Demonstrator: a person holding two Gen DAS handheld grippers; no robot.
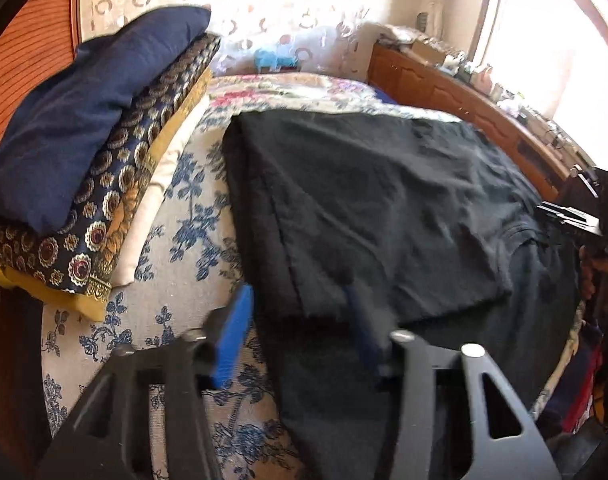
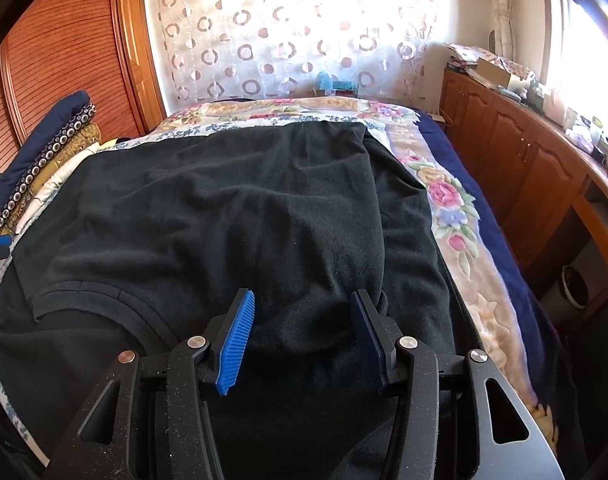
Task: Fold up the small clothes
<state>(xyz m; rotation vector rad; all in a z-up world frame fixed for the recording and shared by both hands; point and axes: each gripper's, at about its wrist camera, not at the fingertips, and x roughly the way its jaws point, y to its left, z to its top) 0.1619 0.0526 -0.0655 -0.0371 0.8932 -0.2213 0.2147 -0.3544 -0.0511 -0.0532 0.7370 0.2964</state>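
Note:
A black T-shirt [image 1: 384, 200] lies spread on the bed, one side folded over the rest, with its collar [image 2: 103, 300] toward the near left in the right wrist view. My left gripper [image 1: 295, 316] hangs over the shirt's left edge. Its blue pads stand apart, one over the bedspread and one over the black cloth, and neither presses on the cloth. My right gripper [image 2: 299, 320] is low over the shirt [image 2: 243, 200] near the collar, jaws apart with cloth lying under them. The right gripper [image 1: 584, 216] also shows at the right edge of the left wrist view, held by a hand.
A stack of folded cloths and cushions [image 1: 83, 140] sits on the bed's left side by a wooden wardrobe [image 2: 63, 60]. The floral bedspread [image 2: 444, 200] shows right of the shirt. A wooden cabinet [image 2: 524, 160] with clutter on top runs along the right wall.

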